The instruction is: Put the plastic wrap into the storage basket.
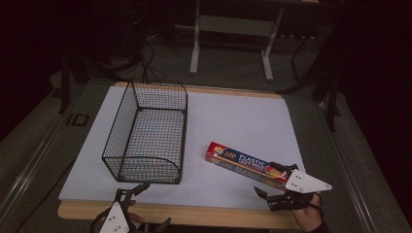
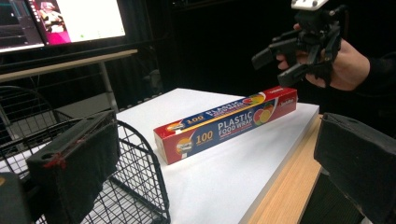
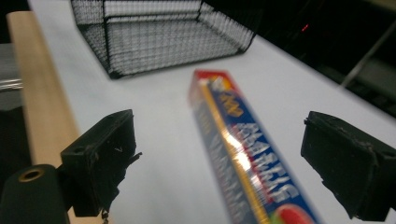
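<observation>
While the right gripper (image 1: 274, 183) hovers with its two black jaws spread wide, the near end of the plastic wrap box (image 3: 243, 154) lies between them and a little below, but no pad touches it. In the right gripper view the left pad (image 3: 100, 161) and the right pad (image 3: 343, 165) stand well apart from the cardboard on both sides, so this gripper is released and holds nothing.

From this gripper the box runs away forward, lying flat on the white mat (image 1: 243, 116), and its far end points toward the wire basket (image 3: 159, 35), which stands farther ahead and apart from the box.

I judge the box as light, long and stiff along its length, but the walls are thin cardboard and can dent if the jaws squeeze hard. The printed surface looks glossy, so it may slide a little between the pads. A grip across the two narrow long sides seems best. Taken at the very end, where the jaws are now, the long box will probably tip down at the far end; a hold nearer to the middle would keep it level.

The left gripper (image 1: 131, 206) waits at the near edge of the table, just before the basket, also with jaws apart and empty.
</observation>
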{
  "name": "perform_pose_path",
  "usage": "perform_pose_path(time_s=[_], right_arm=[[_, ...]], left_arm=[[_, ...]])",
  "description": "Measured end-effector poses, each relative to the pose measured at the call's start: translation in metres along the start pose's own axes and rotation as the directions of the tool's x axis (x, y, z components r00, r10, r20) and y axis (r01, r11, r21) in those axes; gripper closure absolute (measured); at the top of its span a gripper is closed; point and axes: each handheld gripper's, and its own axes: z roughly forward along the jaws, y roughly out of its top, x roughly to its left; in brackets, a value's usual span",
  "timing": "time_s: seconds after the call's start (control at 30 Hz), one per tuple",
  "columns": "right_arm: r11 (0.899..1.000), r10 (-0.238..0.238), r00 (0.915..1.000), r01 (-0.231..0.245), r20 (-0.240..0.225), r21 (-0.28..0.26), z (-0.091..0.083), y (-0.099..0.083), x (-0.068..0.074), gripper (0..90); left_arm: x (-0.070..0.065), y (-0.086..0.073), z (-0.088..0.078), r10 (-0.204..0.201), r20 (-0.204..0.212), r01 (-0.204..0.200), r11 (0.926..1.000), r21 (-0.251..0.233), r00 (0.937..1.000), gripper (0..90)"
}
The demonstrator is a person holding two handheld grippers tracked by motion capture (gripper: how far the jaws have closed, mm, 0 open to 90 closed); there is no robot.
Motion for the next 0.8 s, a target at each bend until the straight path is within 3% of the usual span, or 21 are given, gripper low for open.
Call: perform_pose_path(time_s=[0.1, 0.33, 0.43, 0.47, 0.63, 0.67, 0.7, 0.73, 0.8], right_arm=[[0.997, -0.059, 0.9983, 0.058, -0.004, -0.058, -0.005, 0.007, -0.004, 10.8], [0.997, -0.059, 0.9982, 0.058, -0.009, -0.049, -0.006, 0.013, -0.013, 14.5], [0.999, -0.033, 0.9990, 0.034, -0.031, 0.011, -0.003, 0.018, -0.018, 14.5], [0.999, -0.033, 0.9989, 0.034, -0.032, 0.033, 0.000, 0.020, -0.020, 10.8], [0.998, -0.024, 0.9983, 0.027, -0.053, 0.052, 0.006, 0.023, -0.030, 9.6], [0.998, -0.027, 0.9986, 0.029, -0.045, 0.058, 0.007, 0.023, -0.032, 9.7], [0.996, -0.037, 0.9993, 0.037, 0.008, 0.082, 0.009, 0.024, -0.036, 9.7], [0.994, -0.050, 0.9986, 0.048, 0.018, 0.097, 0.010, 0.024, -0.038, 9.6], [0.992, -0.043, 0.9990, 0.044, -0.004, 0.121, 0.013, 0.023, -0.044, 9.5]], left_arm=[[0.000, 0.000, 0.000, -0.002, 0.004, 0.002, 1.0000, -0.001, 1.0000, 1.0], [0.000, 0.000, 0.000, -0.005, 0.000, 0.005, 1.0000, -0.005, 1.0000, 1.0], [0.001, 0.000, 0.000, -0.001, -0.001, 0.001, 1.0000, -0.001, 1.0000, 1.0], [0.001, 0.000, 0.000, -0.002, 0.000, 0.002, 1.0000, -0.002, 1.0000, 1.0], [0.001, 0.000, 0.000, -0.008, 0.004, 0.008, 1.0000, -0.003, 1.0000, 1.0], [0.001, 0.000, 0.000, -0.009, 0.005, 0.009, 1.0000, -0.001, 0.9999, 0.9], [0.001, -0.001, 0.000, -0.011, 0.006, 0.011, 0.9999, 0.001, 0.9999, 0.9], [0.001, -0.001, 0.001, -0.014, 0.009, 0.014, 0.9999, 0.002, 0.9999, 0.9], [0.001, -0.001, 0.001, -0.016, 0.011, 0.016, 0.9999, 0.004, 0.9998, 0.9]])
